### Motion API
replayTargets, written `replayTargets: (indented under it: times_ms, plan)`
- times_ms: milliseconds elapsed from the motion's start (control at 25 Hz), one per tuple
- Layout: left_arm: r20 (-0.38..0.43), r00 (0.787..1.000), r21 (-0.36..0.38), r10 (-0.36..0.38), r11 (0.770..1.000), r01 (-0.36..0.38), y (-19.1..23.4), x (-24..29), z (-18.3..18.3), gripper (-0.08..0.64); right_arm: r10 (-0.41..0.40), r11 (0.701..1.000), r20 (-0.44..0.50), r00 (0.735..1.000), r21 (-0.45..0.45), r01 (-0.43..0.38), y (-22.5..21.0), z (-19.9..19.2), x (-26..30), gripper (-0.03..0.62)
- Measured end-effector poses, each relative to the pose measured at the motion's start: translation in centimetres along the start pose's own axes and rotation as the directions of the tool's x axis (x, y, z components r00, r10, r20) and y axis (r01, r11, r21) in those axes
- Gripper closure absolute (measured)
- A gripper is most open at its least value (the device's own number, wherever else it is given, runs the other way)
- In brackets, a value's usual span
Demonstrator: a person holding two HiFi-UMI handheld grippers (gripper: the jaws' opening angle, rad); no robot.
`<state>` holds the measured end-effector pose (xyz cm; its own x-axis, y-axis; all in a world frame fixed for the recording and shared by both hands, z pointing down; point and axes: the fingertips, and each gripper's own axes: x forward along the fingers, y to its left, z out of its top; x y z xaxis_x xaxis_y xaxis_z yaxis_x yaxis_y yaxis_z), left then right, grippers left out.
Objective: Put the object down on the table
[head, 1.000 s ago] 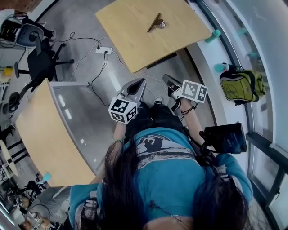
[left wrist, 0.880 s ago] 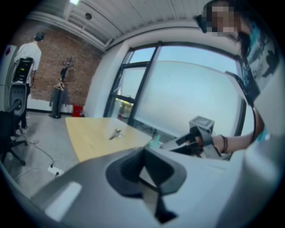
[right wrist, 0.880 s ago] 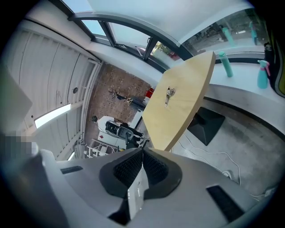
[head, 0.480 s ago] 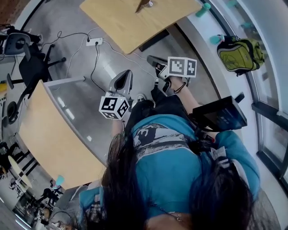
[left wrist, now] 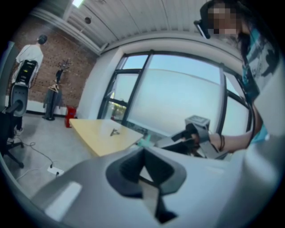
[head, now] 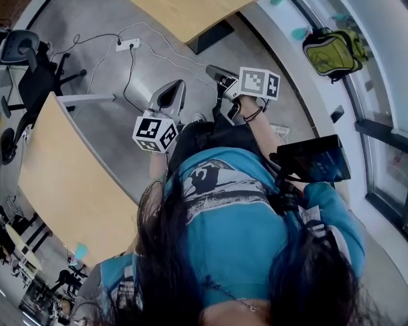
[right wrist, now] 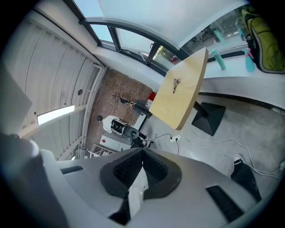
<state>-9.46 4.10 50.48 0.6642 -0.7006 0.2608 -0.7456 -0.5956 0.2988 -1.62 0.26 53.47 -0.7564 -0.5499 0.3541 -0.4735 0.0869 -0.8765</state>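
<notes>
In the head view, the left gripper [head: 171,95] and right gripper [head: 217,71] hang over grey floor [head: 102,121] in front of the person [head: 229,216]. Only a corner of the far desk [head: 185,16] shows, with a backpack [head: 333,51] to its right.

In the left gripper view, the jaws are pressed together with nothing between them. The object [left wrist: 114,132] lies on the far desk, well apart from them.

In the right gripper view, the jaws are closed on nothing. The object lies mid-desk, far off and too small to tell its direction.

Bright daylight floods through the windows [left wrist: 178,102], bleaching the glass pale. Both gripper views curve strongly, darken toward their corners, and blur close up.
</notes>
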Motion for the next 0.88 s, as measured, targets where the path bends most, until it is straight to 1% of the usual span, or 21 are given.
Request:
replayTargets:
  times_ms: [240,400,600,760,880]
  plan:
    - [-0.001,0.998,-0.048,-0.059,0.997,0.059,-1.6,-3.1,-2.5,0.557,-0.013,1.000,0.054,0.998,0.010,0.012,1.1,-4.7,-3.1,0.578]
    - [0.000,0.996,-0.026,-0.092,0.995,0.092,-4.5,-4.6,-2.8,0.557,-0.018,1.000,0.084,0.996,0.009,0.017,1.7,-6.9,-6.4,0.578]
    - [0.017,0.994,-0.003,-0.108,0.994,0.108,-5.5,-4.6,-2.7,0.557,-0.017,1.000,0.098,0.995,0.000,0.017,1.5,-7.3,-7.4,0.578]
    - [0.027,0.995,-0.001,-0.095,0.995,0.095,-6.1,-4.6,-2.6,0.557,-0.009,1.000,0.085,0.996,-0.023,0.011,1.9,-7.7,-8.2,0.580]
    - [0.036,0.995,-0.007,-0.088,0.996,0.088,-7.4,-4.8,-2.4,0.557,-0.010,1.000,0.074,0.997,-0.024,0.012,1.9,-8.1,-9.3,0.580]
